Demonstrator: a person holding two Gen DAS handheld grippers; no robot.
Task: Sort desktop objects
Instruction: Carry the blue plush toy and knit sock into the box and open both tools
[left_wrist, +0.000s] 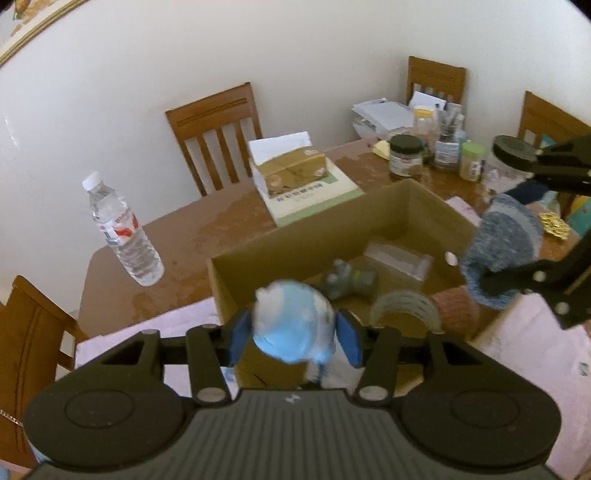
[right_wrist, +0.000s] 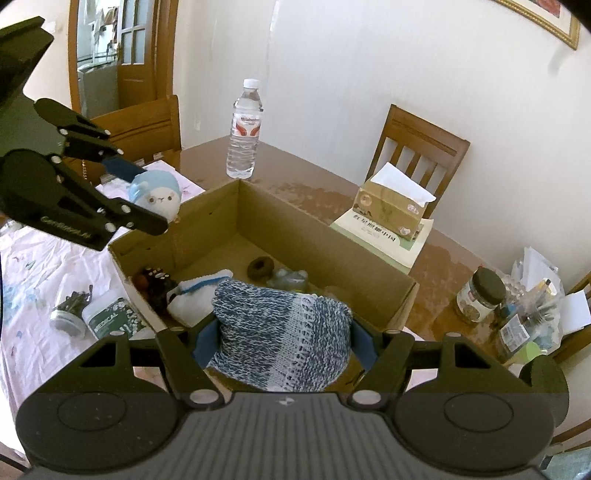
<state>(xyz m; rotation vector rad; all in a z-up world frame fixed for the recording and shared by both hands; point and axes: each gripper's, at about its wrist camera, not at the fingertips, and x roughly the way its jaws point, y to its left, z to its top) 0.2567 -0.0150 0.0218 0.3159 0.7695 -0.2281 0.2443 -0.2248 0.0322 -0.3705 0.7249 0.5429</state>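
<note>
Wooden table (right_wrist: 295, 184) against a white wall — on it an open cardboard box (right_wrist: 332, 254). Left gripper (left_wrist: 293, 334) has a blue-and-white plush toy (left_wrist: 291, 325) between its pads, whether gripped I cannot tell, above the box's near edge; right gripper (right_wrist: 282, 341) clamps a blue knitted piece (right_wrist: 284, 332) — over a white sock (right_wrist: 195, 295), brown ring (right_wrist: 260, 267).

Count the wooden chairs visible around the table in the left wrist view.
4: one behind the table's far edge near the tissue box, two beyond the cluttered far right end, one at the near left. Others may be hidden.
</note>
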